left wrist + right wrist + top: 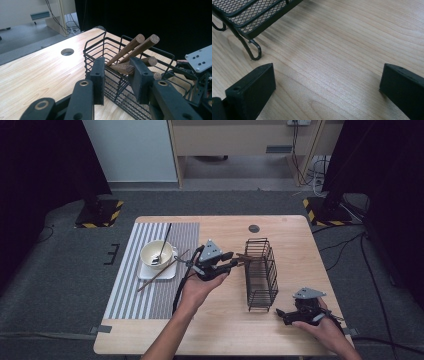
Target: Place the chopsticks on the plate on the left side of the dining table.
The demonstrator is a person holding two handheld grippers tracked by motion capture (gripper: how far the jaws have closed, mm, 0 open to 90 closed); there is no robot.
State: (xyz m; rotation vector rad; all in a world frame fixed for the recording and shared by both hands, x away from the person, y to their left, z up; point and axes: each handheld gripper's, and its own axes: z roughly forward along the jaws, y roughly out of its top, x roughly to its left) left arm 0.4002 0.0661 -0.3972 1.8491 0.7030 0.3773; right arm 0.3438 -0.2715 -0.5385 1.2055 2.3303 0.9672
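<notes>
Reaching from the counter's (220,227) middle, the left gripper (233,259) holds a wooden stick (120,68) between its jaws at the wire basket's (261,272) rim; more sticks (140,46) lean inside. The right gripper (280,313) rests near the basket's near end, jaws wide apart, empty. A cup (156,253) stands on the striped mat (132,290).
</notes>
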